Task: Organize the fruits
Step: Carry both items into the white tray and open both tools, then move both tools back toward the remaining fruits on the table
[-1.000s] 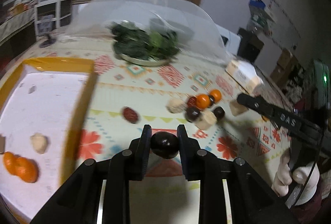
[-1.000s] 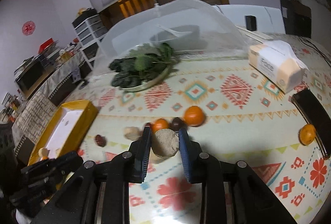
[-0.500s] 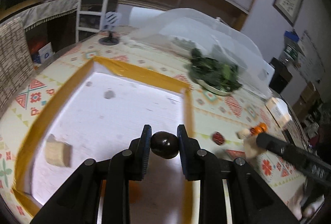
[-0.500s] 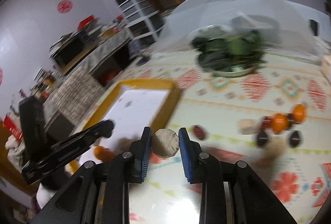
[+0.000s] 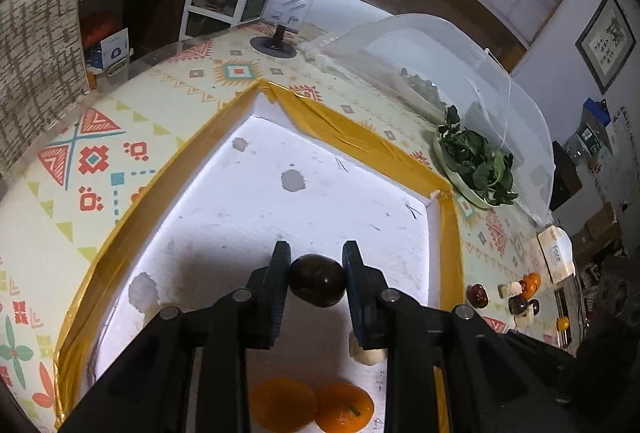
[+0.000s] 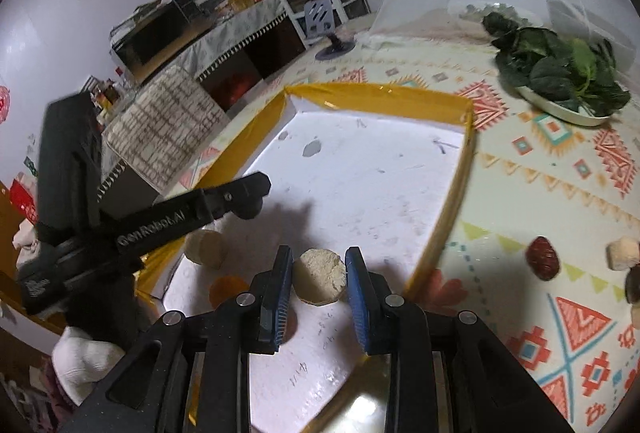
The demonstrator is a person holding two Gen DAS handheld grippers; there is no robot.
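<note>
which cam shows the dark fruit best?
Left wrist: the dark fruit sits centred, pinched in the left gripper over the tray. Right wrist shows only that gripper's side; the fruit is barely visible.

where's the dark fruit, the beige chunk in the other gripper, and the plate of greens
dark fruit (image 5: pixel 317 285), left wrist view, middle of its glossy front
beige chunk (image 6: pixel 319 275), right wrist view, centre of its flat pale face
plate of greens (image 6: pixel 560 111), right wrist view, pale rim below the leaves

Right tongs (image 6: pixel 319 279) grip beige round (image 6: pixel 319 281) over white tray (image 6: pixel 380 169); left tongs (image 6: pixel 244 193) above tray's near-left part.
</note>
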